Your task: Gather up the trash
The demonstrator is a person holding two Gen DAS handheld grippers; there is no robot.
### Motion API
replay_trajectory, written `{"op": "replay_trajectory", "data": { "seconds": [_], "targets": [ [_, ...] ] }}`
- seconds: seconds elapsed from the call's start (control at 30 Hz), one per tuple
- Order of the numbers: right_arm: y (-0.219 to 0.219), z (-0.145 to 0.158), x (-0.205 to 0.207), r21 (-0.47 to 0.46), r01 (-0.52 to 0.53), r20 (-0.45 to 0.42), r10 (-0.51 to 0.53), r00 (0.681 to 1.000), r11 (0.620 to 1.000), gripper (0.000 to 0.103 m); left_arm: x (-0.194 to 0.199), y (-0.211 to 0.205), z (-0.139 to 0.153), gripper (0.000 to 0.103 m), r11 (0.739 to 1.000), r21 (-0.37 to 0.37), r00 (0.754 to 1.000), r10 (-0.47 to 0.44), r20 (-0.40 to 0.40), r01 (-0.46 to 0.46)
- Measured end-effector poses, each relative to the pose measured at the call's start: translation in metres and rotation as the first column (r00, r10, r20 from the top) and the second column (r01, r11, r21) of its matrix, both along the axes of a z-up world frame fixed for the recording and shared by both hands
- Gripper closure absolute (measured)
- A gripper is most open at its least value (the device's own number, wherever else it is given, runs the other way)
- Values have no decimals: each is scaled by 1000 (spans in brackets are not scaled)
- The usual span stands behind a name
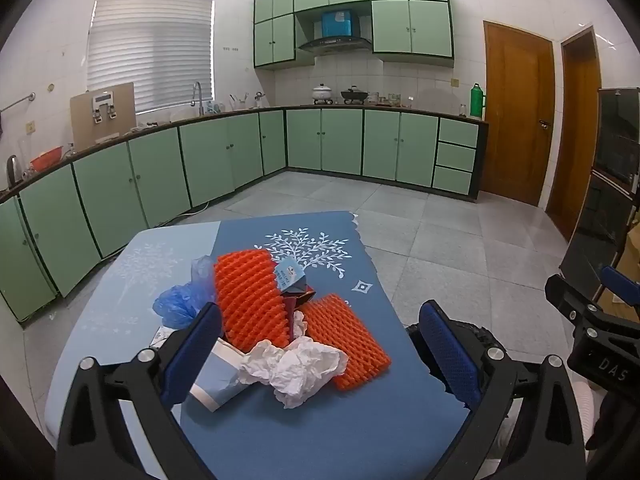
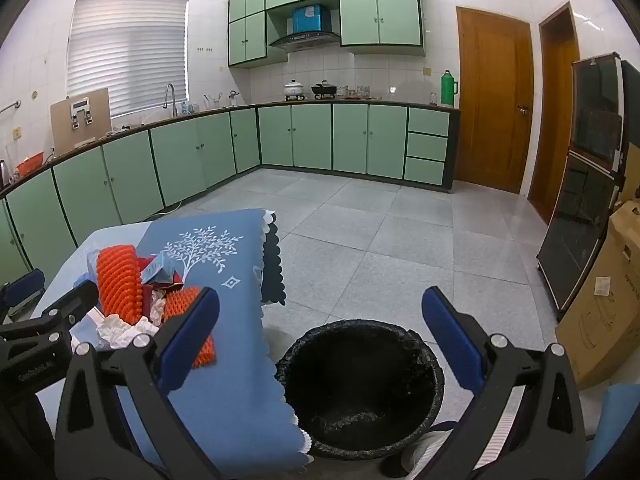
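Both my grippers, left (image 1: 320, 354) and right (image 2: 322, 346), gape wide, empty; crumpled tissue (image 1: 294, 366) between left fingers, untouched; bin (image 2: 362, 388) below right.

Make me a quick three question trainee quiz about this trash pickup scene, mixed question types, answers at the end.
1. True or false: the left gripper is shut on the crumpled white tissue.
2. Multiple choice: the black-lined trash bin stands A) on the table, B) on the floor beside the table, C) on the kitchen counter.
3. Fill in: the two foam fruit nets on the blue tablecloth are coloured ____.

Key: 1 false, its fingers stand wide apart; 2 B; 3 orange.
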State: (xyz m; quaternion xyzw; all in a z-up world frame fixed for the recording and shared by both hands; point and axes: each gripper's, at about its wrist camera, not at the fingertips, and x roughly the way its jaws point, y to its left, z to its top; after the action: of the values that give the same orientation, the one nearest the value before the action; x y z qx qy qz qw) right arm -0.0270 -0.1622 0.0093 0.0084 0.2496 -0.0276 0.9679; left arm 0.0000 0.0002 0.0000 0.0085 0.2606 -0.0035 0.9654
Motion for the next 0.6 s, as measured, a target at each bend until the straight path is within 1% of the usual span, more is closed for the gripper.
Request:
{"op": "replay_trajectory", "data": {
  "seconds": [0.6],
  "targets": [
    [-1,0,0,2,2,-4,-2,1000,1000,5,0,0,0,6,1000,8,1000,1,3,-1]
  ]
}}
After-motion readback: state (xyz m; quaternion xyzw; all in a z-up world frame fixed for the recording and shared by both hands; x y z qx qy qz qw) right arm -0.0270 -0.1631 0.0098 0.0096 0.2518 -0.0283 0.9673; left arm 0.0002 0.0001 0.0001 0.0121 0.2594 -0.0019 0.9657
